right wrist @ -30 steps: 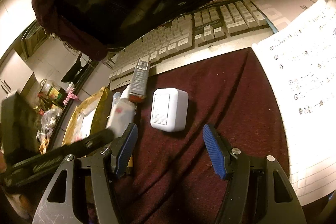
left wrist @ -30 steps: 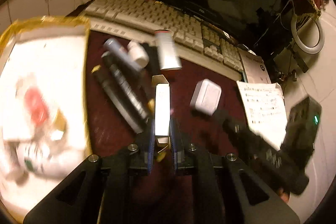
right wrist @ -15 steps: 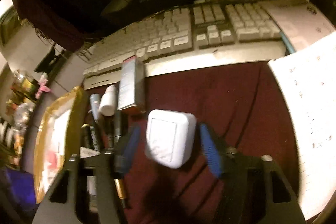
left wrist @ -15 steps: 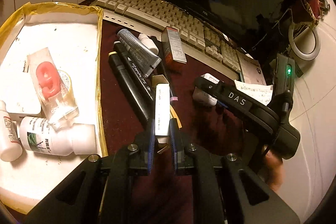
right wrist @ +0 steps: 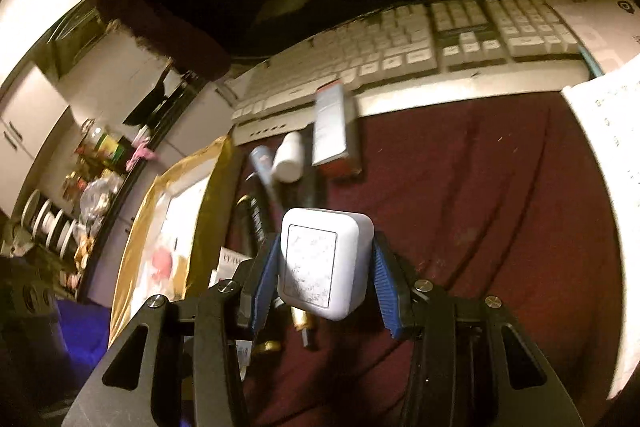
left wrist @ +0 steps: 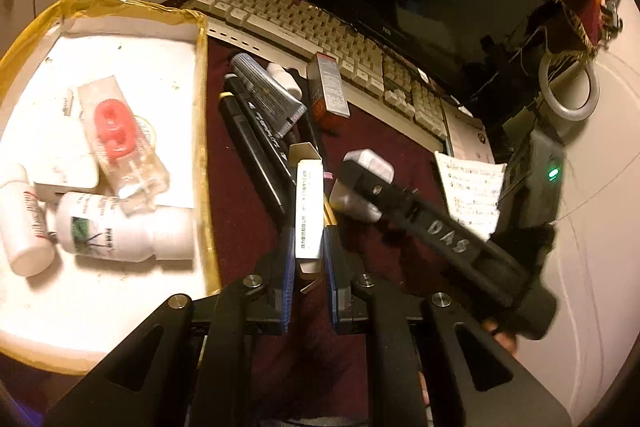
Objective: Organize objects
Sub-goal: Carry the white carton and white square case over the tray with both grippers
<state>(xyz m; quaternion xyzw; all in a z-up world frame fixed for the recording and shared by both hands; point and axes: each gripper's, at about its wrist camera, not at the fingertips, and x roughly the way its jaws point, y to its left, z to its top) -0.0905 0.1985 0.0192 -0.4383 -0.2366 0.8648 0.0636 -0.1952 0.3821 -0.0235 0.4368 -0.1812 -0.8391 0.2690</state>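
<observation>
Two grips on the desk. We hold a slim carton [left wrist: 309, 211] in the left gripper [left wrist: 309, 259], its jaws pinched tight on the carton's lower part while its opened top flap points toward the keyboard [left wrist: 320, 31]. We judge the carton light and easily crushed; the broad faces are the right place to press, and gently.

The right gripper [right wrist: 325, 279] has just been closing, and its blue pads now press the two sides of a white charger [right wrist: 325, 263], which sits above the maroon cloth [right wrist: 480, 207] near the desk's middle. We judge the charger rigid, smooth-shelled and somewhat slippery at its rounded corners, so the flat side walls serve best, as taken here.

The tray [left wrist: 200, 75] lies at the desk's left edge, with a raised gold-taped rim. It already carries two white bottles [left wrist: 120, 231] and a clear pack with a red piece [left wrist: 116, 131]; bare floor shows toward its near and far ends. Between tray and charger lie dark pens [left wrist: 256, 155], a grey tube [left wrist: 268, 95] and a small box [left wrist: 328, 87] leaning on the keyboard. Any carry to the tray must, in our judgement, clear that rim and pass over this clutter. Papers [right wrist: 608, 147] bound the cloth on the right.
</observation>
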